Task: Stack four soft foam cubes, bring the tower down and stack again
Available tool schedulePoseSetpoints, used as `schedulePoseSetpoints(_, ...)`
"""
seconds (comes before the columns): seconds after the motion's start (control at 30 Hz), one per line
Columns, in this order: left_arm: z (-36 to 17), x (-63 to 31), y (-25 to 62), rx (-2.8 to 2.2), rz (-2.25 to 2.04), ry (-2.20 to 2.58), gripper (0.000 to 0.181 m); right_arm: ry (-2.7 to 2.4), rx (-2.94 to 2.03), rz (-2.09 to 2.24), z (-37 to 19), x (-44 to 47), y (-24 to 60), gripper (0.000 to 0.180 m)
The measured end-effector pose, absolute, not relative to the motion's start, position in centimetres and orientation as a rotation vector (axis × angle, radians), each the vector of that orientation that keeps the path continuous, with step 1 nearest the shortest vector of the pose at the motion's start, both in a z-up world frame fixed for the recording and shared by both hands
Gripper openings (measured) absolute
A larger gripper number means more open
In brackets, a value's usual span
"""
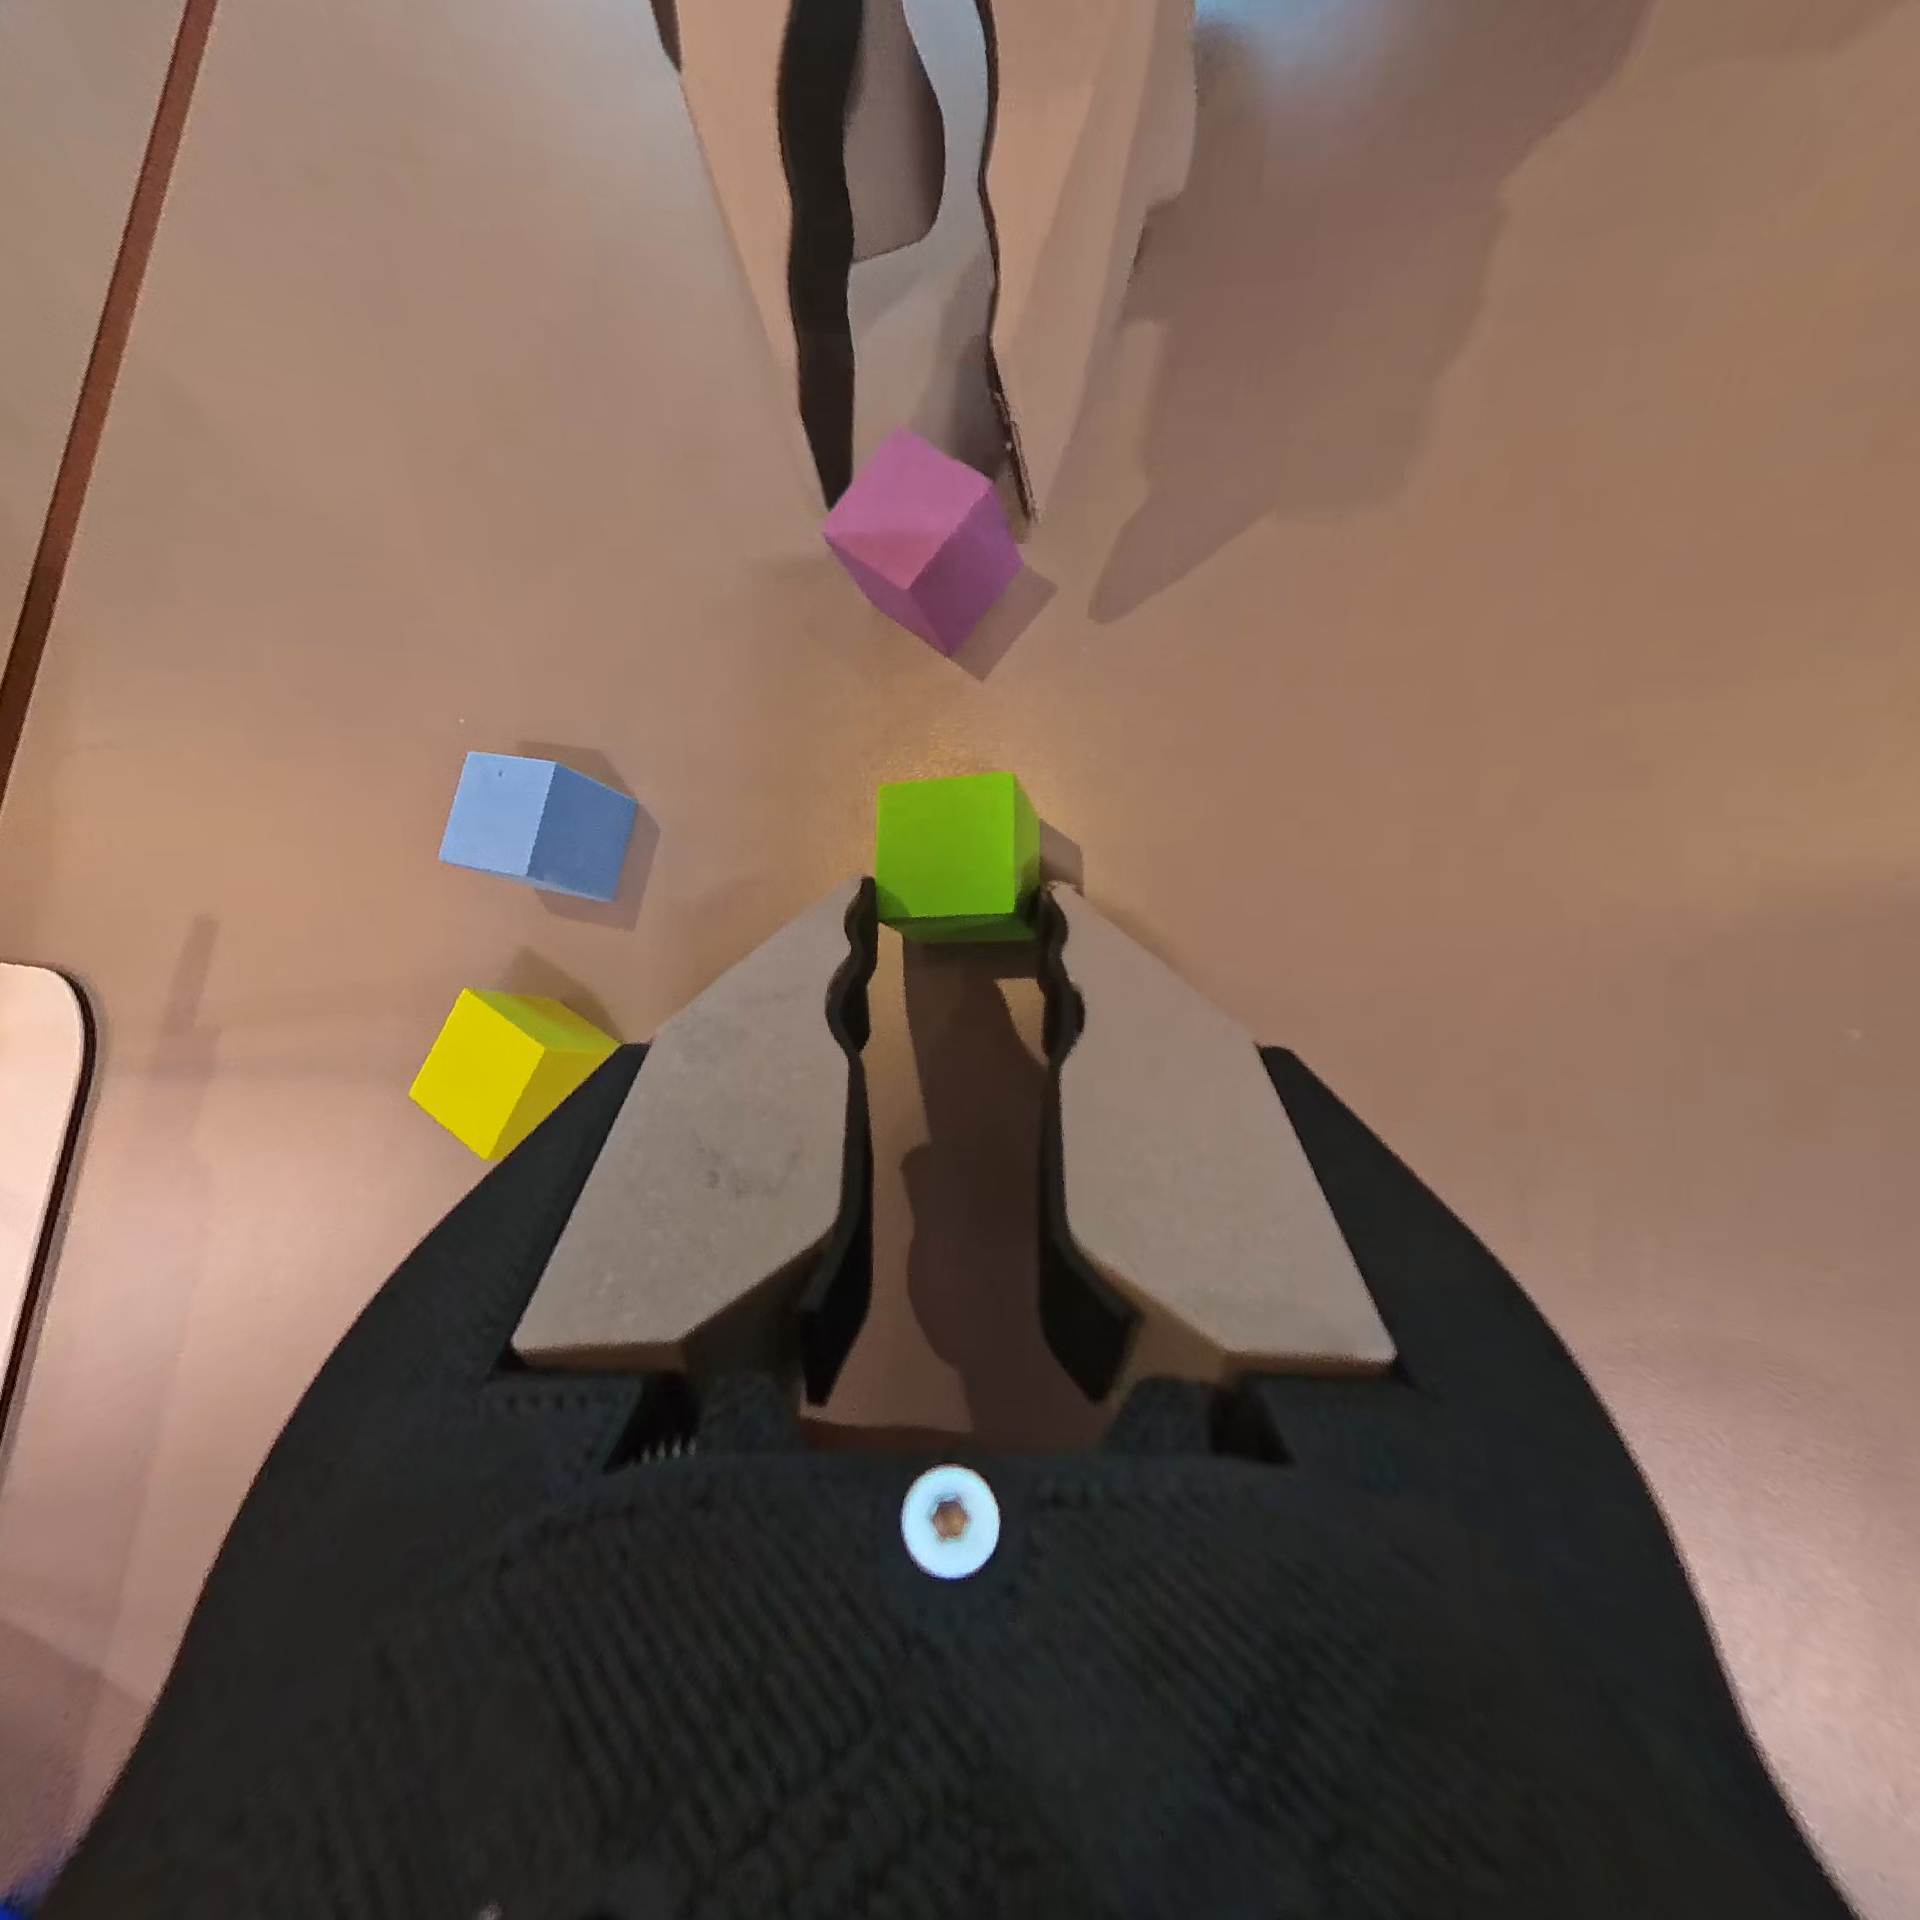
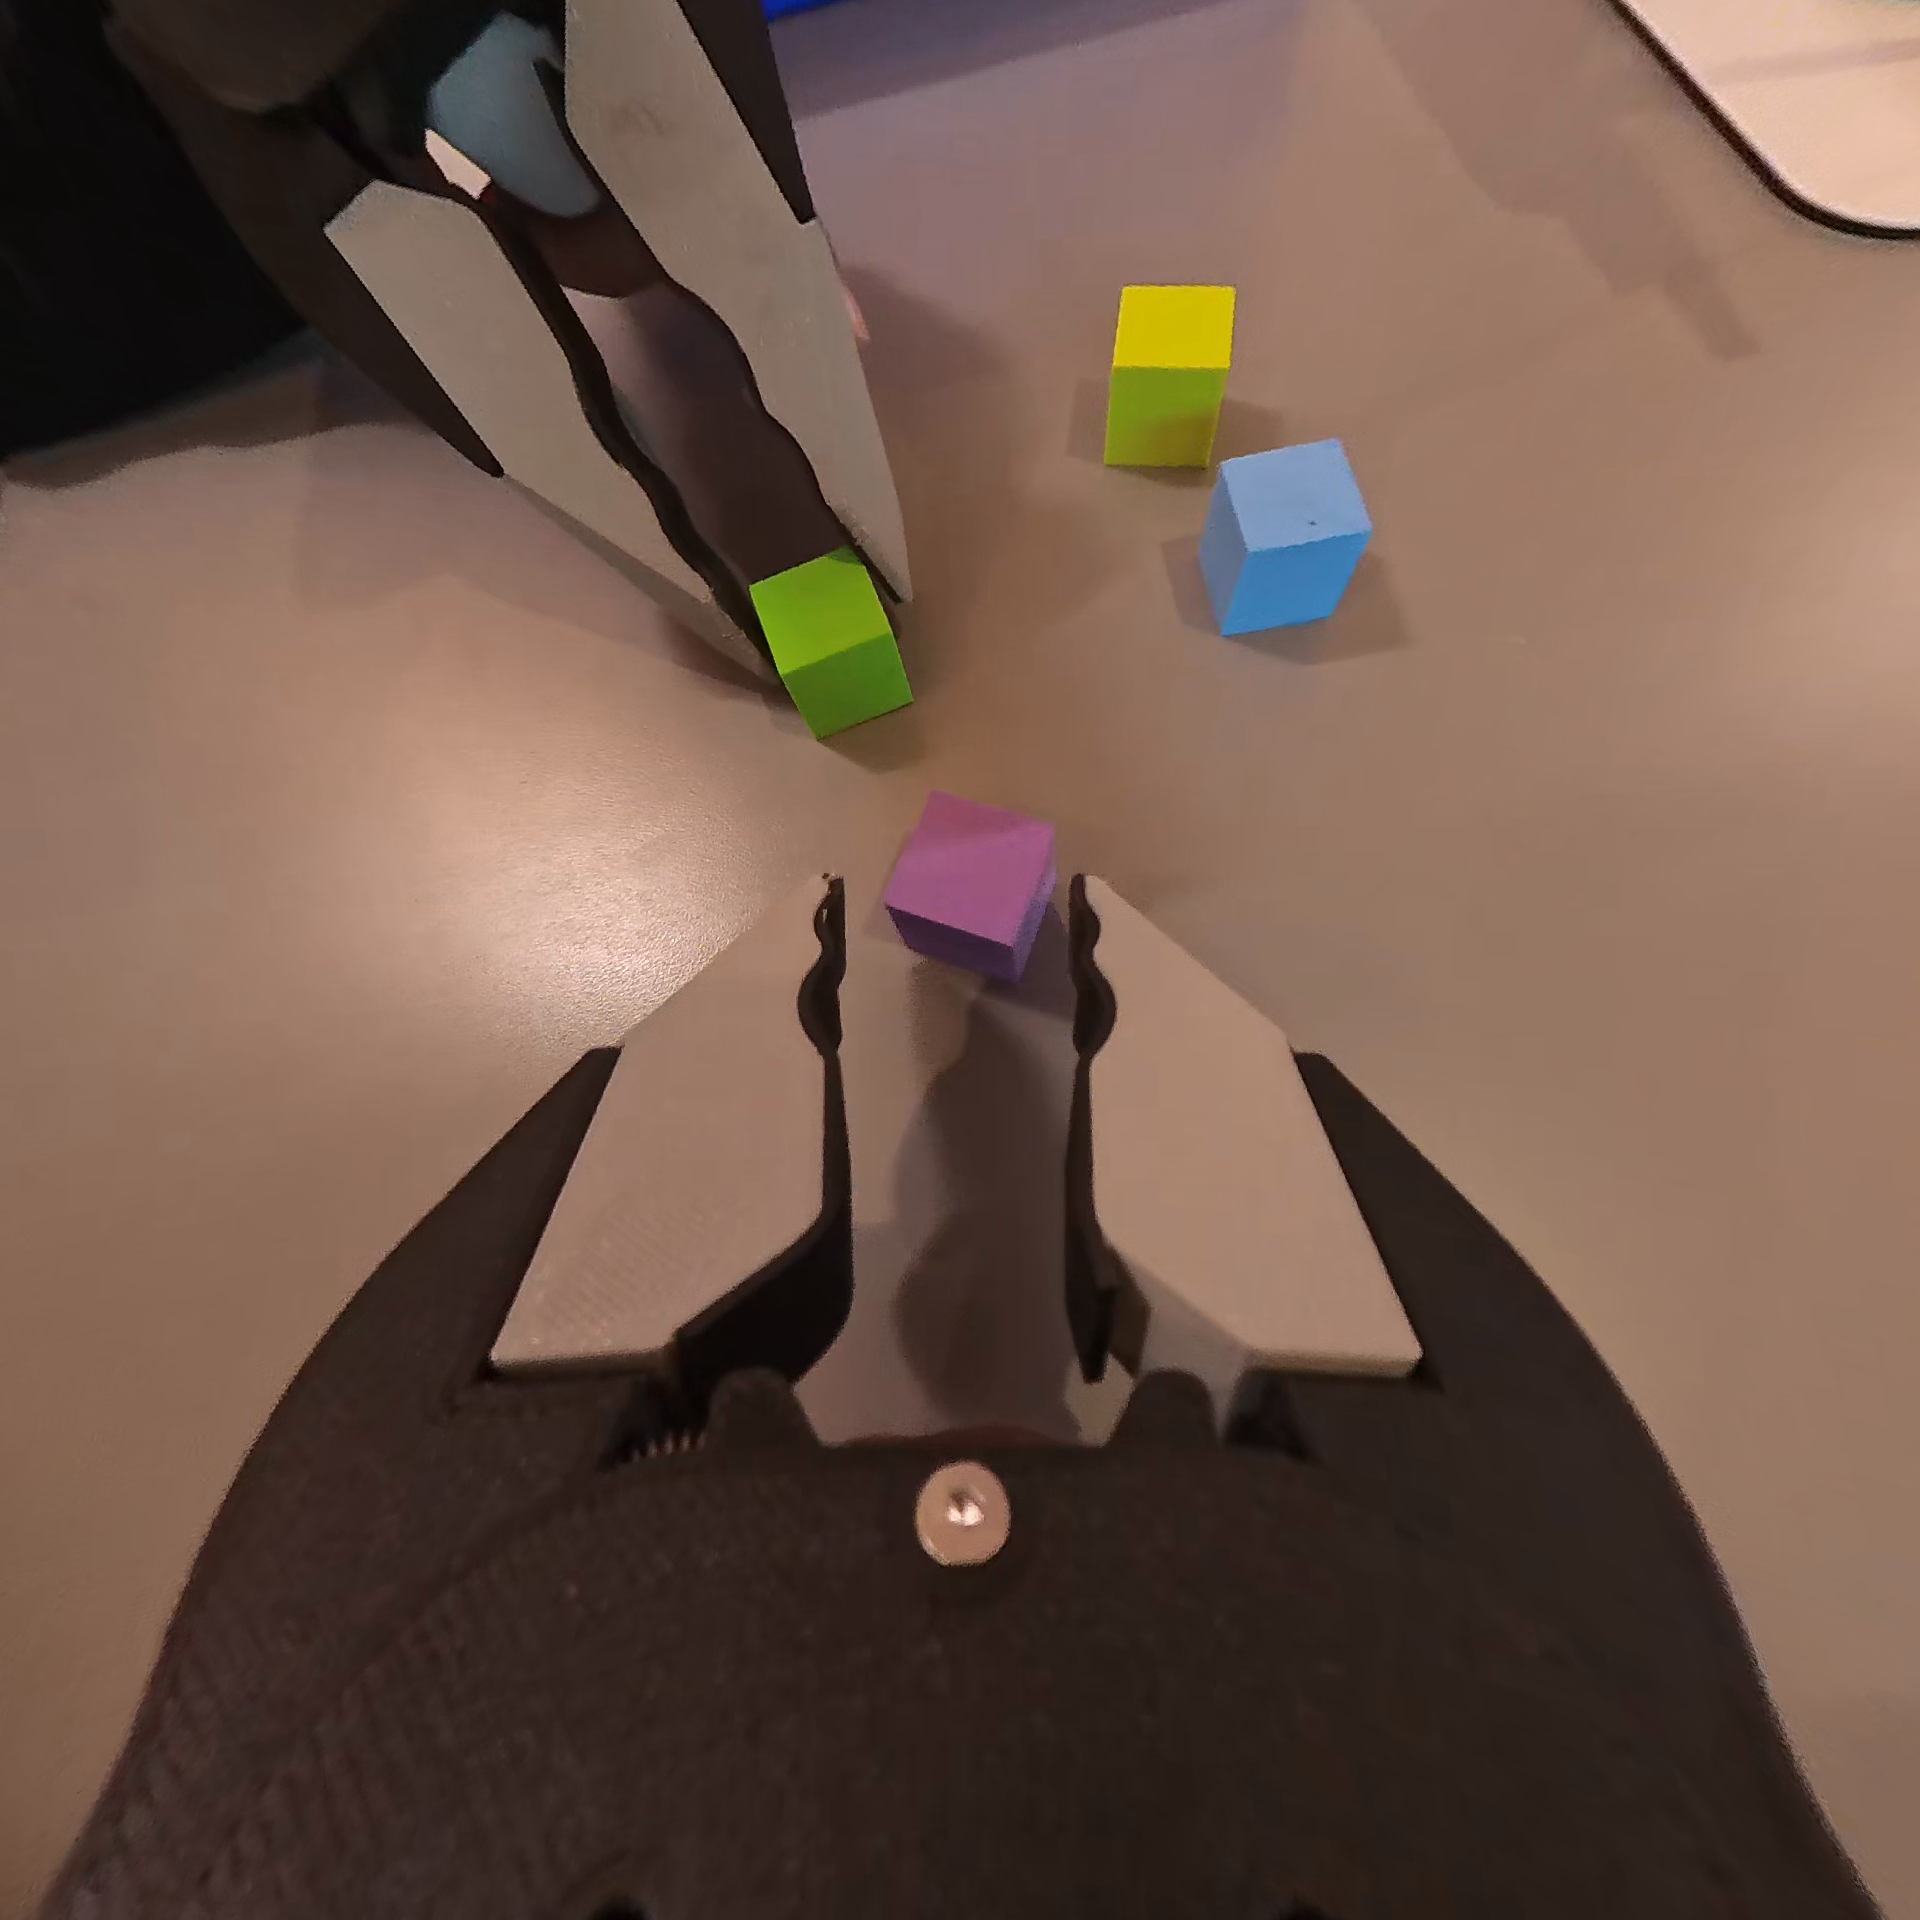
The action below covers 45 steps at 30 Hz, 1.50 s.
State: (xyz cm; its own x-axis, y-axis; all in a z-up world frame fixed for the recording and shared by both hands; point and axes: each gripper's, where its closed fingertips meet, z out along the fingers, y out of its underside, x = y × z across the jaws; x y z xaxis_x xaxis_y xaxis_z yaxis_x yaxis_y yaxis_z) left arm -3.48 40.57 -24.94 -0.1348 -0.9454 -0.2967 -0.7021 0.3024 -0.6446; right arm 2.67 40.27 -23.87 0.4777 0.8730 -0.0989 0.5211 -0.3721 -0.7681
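Left tool (image 1: pixel 954 914) stands with its two fingers on either side of the green cube (image 1: pixel 954 847), the tips touching or all but touching the cube's near corners; the cube rests on the table (image 1: pixel 1455 831), and whether the fingers are pressing it or only bracketing it cannot be told from either view. Right tool (image 2: pixel 951 894) is released, its fingers spread wider than the purple cube (image 2: pixel 971 883), which lies turned at an angle just ahead of the tips and nearer the right-hand finger (no contact is visible). The remaining two cubes sit apart toward one side of the table: the blue cube (image 2: pixel 1286 535) and the yellow cube (image 2: pixel 1171 374) lie close together without touching, near a pale rounded-corner object (image 2: pixel 1787 94) at the table's edge. Task status, as a judgement: no cube rests on another, so no tower exists at present. All four cubes lie singly on the table, and stacking of all four is left to do; which stacking round this belongs to cannot be determined. Green and purple appear to be the first pair addressed. Markings: no brand, label or readable writing is visible on the cubes, the tools or the table.
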Motion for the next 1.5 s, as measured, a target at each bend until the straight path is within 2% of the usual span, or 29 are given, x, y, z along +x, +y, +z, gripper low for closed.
schedulePoseSetpoints(0.23,-24.2,-4.0,40.3,-1.449,-0.492,1.897,0.033,-1.157,-2.055,0.618,-24.2,2.5,40.5,0.028)
schedulePoseSetpoints(0.37,-23.6,-4.7,40.5,-1.454,-0.501,1.882,0.038,-1.152,-2.052,0.626,-24.1,2.6,40.5,0.028)
schedulePoseSetpoints(1.5,-24.2,-3.1,45.0,-1.556,-0.357,1.641,0.031,-1.123,-1.978,0.655,-22.5,1.7,40.8,0.028)
